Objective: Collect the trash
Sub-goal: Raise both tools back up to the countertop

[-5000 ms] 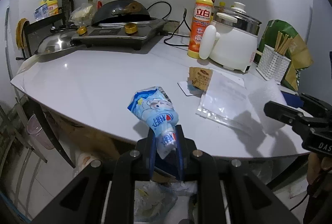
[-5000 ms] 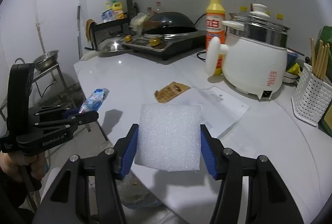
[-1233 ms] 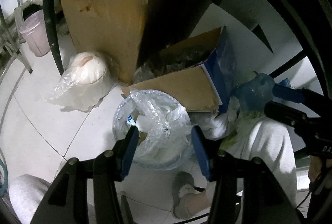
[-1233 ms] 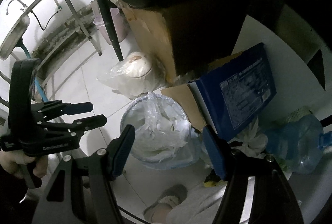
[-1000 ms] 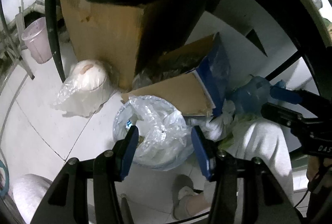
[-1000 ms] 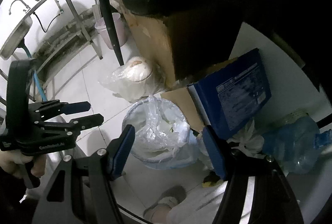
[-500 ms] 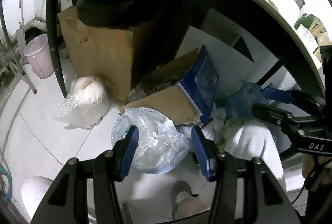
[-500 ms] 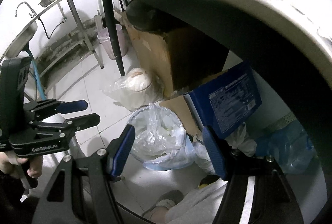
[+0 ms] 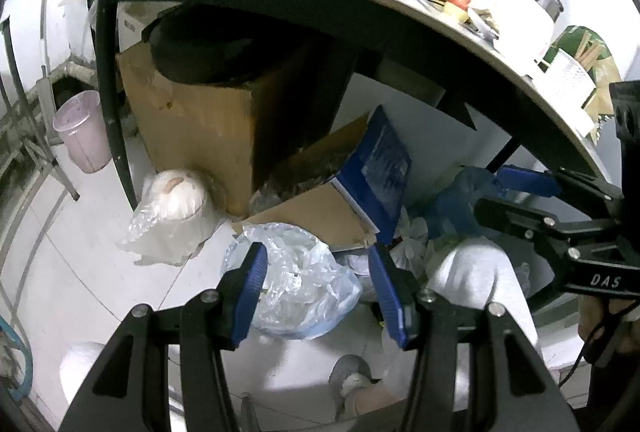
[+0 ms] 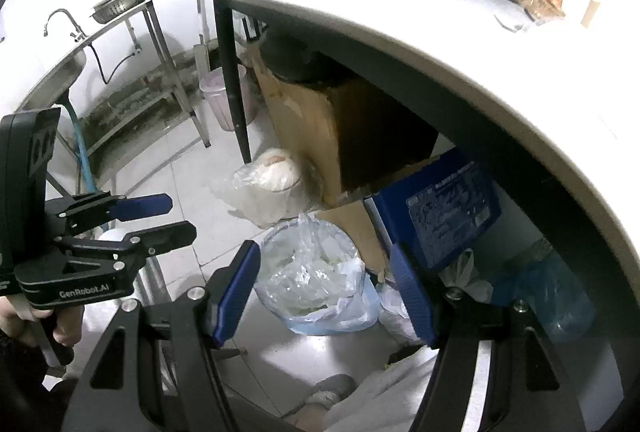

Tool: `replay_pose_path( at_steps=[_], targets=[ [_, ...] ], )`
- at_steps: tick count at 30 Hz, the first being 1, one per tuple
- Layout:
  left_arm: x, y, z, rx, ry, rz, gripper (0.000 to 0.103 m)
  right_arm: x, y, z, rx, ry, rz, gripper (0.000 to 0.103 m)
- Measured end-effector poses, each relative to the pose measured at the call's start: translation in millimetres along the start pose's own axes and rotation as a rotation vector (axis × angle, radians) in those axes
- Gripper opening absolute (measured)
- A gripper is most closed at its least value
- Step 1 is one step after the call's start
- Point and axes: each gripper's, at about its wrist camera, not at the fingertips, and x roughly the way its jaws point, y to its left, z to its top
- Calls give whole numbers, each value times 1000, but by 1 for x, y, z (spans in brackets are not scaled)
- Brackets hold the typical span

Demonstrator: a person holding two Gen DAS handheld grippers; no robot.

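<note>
A trash bin lined with a clear plastic bag (image 9: 294,282) stands on the floor under the white table (image 10: 400,11); it also shows in the right wrist view (image 10: 316,276), with white scraps inside. My left gripper (image 9: 316,288) is open and empty above the bin. My right gripper (image 10: 326,290) is open and empty above the bin too. Each gripper shows in the other's view, the right one (image 9: 516,191) and the left one (image 10: 160,216). A brown wrapper (image 10: 532,1) lies on the table.
A brown cardboard box (image 9: 208,119), an open box with a blue flap (image 9: 376,167), a bagged white pot (image 9: 176,207), a pink bucket (image 9: 84,131), a table leg (image 10: 232,79) and a blue water jug (image 10: 560,296) crowd the floor. A steel sink stand (image 10: 120,43) stands left.
Both grippers let go of the pouch and the foam piece, which are gone from their jaws. Over the last second both have risen away from the bin; the tabletop comes back into view.
</note>
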Motion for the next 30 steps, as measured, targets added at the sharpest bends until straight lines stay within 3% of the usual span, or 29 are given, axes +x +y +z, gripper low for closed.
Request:
replay_pose_path(
  at_steps=[17,30],
  targets=[
    [-34,-44,25,87,-63,16,53,-61,-21,3,11,-107,9,66],
    [-42,-106,70,194,-111,-4,53,-126,-73,6,72,-222,-28,66]
  ],
)
